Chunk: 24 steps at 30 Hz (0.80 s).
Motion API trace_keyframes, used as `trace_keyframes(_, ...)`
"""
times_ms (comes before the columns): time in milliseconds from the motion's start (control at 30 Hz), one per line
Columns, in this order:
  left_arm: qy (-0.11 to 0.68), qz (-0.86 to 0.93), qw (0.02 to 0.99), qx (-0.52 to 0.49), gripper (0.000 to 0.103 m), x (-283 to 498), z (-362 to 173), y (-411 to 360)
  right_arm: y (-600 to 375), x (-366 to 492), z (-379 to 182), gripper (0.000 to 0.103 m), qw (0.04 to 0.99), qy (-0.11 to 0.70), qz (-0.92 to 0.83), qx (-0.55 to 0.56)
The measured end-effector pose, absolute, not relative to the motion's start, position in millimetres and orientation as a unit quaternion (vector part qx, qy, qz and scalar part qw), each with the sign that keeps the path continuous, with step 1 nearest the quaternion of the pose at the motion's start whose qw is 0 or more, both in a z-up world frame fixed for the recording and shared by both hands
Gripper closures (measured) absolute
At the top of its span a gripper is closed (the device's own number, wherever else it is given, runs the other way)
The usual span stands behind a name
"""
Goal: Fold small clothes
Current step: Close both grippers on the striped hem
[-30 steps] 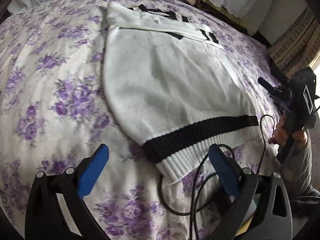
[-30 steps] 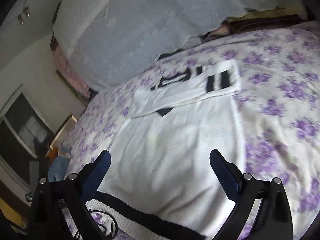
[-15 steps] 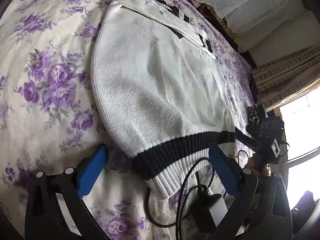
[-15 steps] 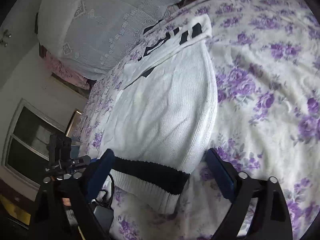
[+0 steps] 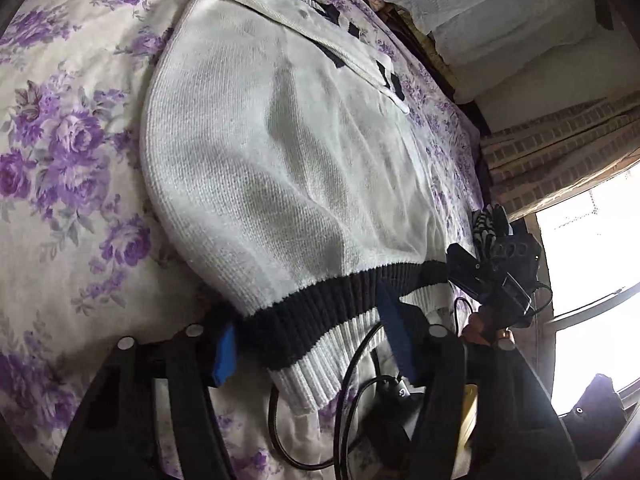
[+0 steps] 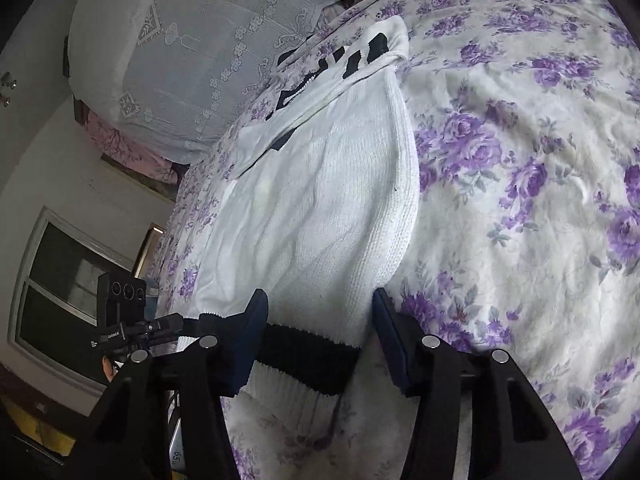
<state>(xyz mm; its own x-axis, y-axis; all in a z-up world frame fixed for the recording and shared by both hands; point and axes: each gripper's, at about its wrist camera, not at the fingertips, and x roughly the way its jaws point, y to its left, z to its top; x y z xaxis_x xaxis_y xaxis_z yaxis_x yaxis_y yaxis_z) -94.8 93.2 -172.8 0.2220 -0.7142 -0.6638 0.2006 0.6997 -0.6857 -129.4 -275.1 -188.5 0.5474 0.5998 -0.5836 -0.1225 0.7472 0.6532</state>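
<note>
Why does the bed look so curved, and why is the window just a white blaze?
Both views are fisheye, so the floral bedspread bulges and the corners go black. In the left wrist view, daylight blows out the window while the nearby right gripper is a dark silhouette. The white sweater is sharp, its knit visible.

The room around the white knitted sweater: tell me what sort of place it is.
Most likely a bedroom in a home. The white knitted sweater with black hem stripe lies on a bed's purple-flowered white bedspread, a pale lace-covered pillow sits at its head, and a bright window stands beside it.
</note>
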Motion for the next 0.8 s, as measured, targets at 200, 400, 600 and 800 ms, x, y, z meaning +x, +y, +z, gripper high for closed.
trace_keyframes(200, 0.544, -0.309, 0.755, -0.196, 0.078, -100, -173, 82, -264, -138, -189, 0.062, 0.838, 0.427, 0.227, 0.254)
trace_keyframes(400, 0.538, -0.307, 0.757, -0.208, 0.085, -93, -173, 83, -275, -145, -182, 0.082, 0.841, 0.4, 0.235, 0.28)
trace_keyframes(600, 0.512, -0.307, 0.783, -0.174, 0.087, -101, -154, 85, -279, -150, -173, 0.082, 0.843, 0.387, 0.244, 0.284)
trace_keyframes(800, 0.54, -0.302, 0.757, -0.21, 0.083, -91, -180, 91, -279, -145, -199, 0.079, 0.819, 0.428, 0.231, 0.305)
